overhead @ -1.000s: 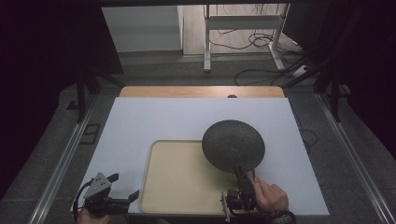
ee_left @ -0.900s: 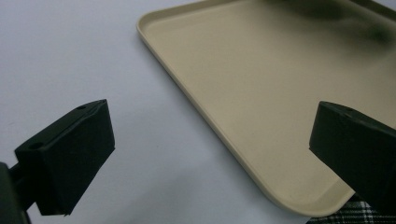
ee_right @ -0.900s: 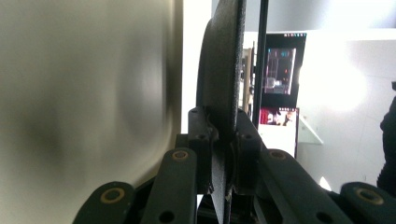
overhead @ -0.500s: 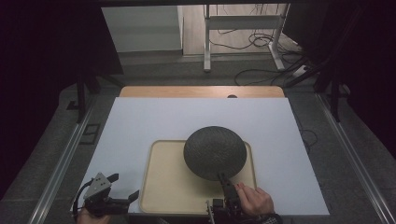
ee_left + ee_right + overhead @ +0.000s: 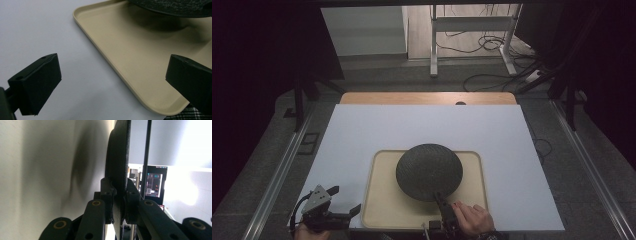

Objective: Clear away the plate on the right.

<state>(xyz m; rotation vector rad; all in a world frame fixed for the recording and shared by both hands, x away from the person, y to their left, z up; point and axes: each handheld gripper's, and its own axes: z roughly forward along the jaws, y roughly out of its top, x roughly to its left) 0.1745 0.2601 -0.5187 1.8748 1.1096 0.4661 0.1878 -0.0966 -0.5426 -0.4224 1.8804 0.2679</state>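
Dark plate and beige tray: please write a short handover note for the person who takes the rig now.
Right gripper: shut on the near rim of the dark plate, holding it above the beige tray; its shadow falls on the tray floor.
Left gripper: open, holds nothing, beside the tray's left edge on the white table.
Done: plate gripped and brought over the tray.
Left: probably lower the plate onto the tray, then release.

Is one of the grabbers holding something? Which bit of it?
Yes. The right gripper pinches the dark plate by its near rim, above the tray. The left gripper is open and holds nothing.
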